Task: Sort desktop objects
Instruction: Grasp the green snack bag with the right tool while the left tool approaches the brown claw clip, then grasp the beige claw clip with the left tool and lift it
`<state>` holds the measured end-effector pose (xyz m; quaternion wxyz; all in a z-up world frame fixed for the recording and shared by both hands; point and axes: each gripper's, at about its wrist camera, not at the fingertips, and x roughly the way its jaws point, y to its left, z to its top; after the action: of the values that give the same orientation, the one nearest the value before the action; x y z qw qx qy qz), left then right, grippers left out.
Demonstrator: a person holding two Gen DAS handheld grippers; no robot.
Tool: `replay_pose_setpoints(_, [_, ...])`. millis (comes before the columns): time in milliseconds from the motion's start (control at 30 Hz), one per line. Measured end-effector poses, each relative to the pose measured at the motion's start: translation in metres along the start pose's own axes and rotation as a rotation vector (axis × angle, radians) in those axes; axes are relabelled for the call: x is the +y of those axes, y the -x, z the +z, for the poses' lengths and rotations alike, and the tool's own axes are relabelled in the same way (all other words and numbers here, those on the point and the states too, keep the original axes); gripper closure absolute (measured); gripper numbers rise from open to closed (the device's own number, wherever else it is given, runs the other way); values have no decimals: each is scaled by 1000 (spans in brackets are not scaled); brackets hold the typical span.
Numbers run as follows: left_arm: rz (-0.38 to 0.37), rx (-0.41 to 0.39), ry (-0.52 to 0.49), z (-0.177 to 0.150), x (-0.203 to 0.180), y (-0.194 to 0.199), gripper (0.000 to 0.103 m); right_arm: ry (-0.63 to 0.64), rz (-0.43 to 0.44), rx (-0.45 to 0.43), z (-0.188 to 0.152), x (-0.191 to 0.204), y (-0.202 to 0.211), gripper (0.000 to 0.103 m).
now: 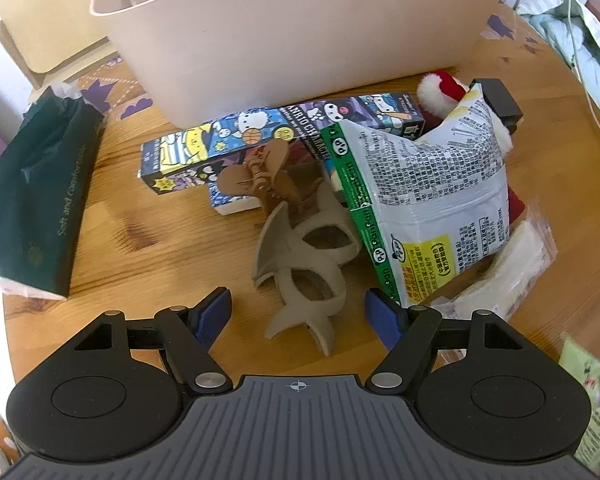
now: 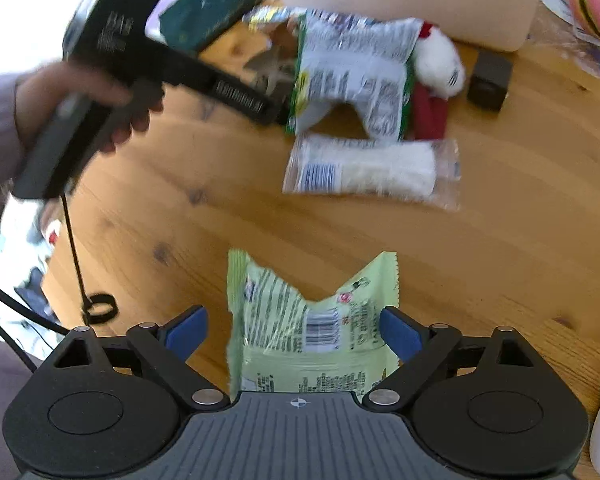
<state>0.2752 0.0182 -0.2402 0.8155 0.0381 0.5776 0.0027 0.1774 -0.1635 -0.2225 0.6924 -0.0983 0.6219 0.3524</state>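
Wooden round table [image 1: 112, 220] is pretty cluttered. Far side has a beige plastic bin [image 1: 300, 40], with a cartoon-print box [image 1: 228, 140] lying right in front of it. Left gripper [image 1: 298, 316] hangs with jaws wide over a taupe hair claw clip [image 1: 300, 256], not pinching it; a brown clip [image 1: 268, 176] sits just beyond. A green-and-white snack bag [image 1: 416, 208] leans to the right, dark green tissue pack [image 1: 36, 200] off to the left. Right gripper [image 2: 294, 330] is spread wide too, a pale green snack packet [image 2: 312, 320] lying loose between its pads, near edge of the table.
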Motion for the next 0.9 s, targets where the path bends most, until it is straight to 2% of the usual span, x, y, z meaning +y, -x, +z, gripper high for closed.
replay_pose_setpoints(167, [3, -15, 1, 5, -1, -1, 28, 5, -59, 29, -6, 1, -11, 7])
replay_pose_setpoints(333, [-19, -21, 43, 8, 4, -4, 28, 14, -104, 21, -9, -2, -11, 5])
replay_pose_setpoints(533, [-14, -45, 59, 10, 5, -6, 28, -38, -158, 68, -16, -16, -19, 4])
replay_pose_setpoints(567, [-14, -48, 58, 11, 4, -6, 28, -50, -159, 64, -18, -19, -20, 8])
replay_pose_setpoints(633, [-16, -57, 52, 11, 4, -6, 30, -75, -152, 48, -21, -25, -19, 8])
replay_pose_setpoints(733, [-22, -71, 42, 11, 3, -5, 39, -94, -159, 35, -22, -30, -17, 10])
replay_pose_setpoints(767, [-24, -72, 36, 11, 2, -4, 45, -96, -157, 33, -22, -31, -17, 12])
replay_pose_setpoints(867, [-25, -71, 31, 11, 2, -4, 46, -102, -147, 22, -25, -33, -15, 23])
replay_pose_setpoints(900, [-24, -71, 31, 10, 2, -3, 47, -105, -144, 18, -25, -33, -15, 24])
